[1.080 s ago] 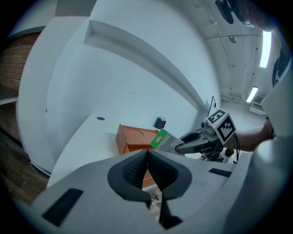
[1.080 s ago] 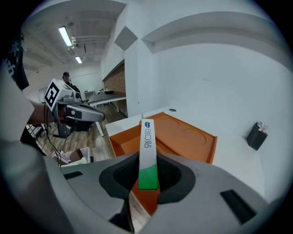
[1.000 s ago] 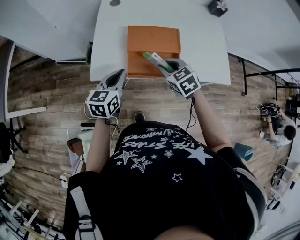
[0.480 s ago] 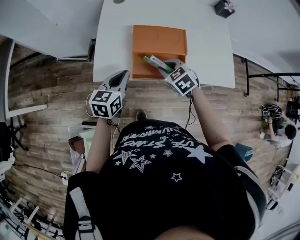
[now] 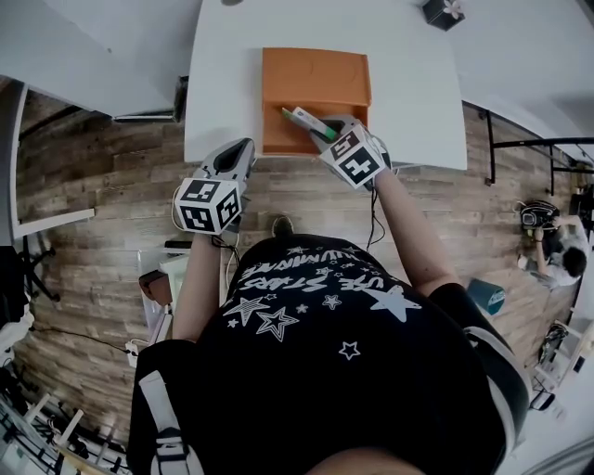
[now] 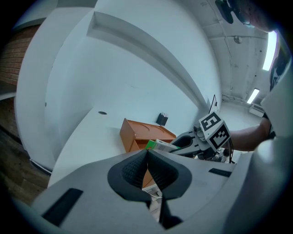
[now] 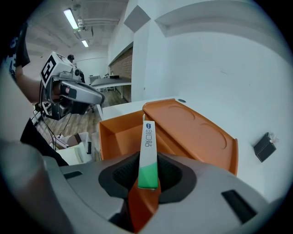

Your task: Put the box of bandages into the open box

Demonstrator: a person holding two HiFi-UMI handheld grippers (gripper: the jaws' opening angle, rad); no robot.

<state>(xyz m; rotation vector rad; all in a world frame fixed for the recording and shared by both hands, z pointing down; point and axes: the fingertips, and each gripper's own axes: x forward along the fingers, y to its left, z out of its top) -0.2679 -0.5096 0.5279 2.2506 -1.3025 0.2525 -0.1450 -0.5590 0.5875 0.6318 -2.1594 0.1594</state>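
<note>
A slim white and green box of bandages (image 5: 303, 121) (image 7: 148, 153) (image 6: 161, 145) is clamped in my right gripper (image 5: 327, 132) (image 7: 147, 174), which is shut on its green end. The box pokes out over the near edge of the open orange box (image 5: 314, 88) (image 7: 137, 132) (image 6: 137, 135) on the white table (image 5: 223, 83). The orange lid lies flat behind the tray. My left gripper (image 5: 237, 156) (image 6: 147, 165) hangs left of the orange box, over the table's front edge, jaws shut with nothing between them.
A small black gift box (image 5: 443, 13) (image 7: 265, 147) (image 6: 161, 119) stands at the table's far right. Wooden floor (image 5: 102, 176) lies below the table's front edge. A person in a black starred shirt (image 5: 316, 334) fills the lower view. Another person (image 5: 555, 264) sits at far right.
My right gripper has carried the bandage box a little forward and left over the orange box. The left gripper has hardly moved.
</note>
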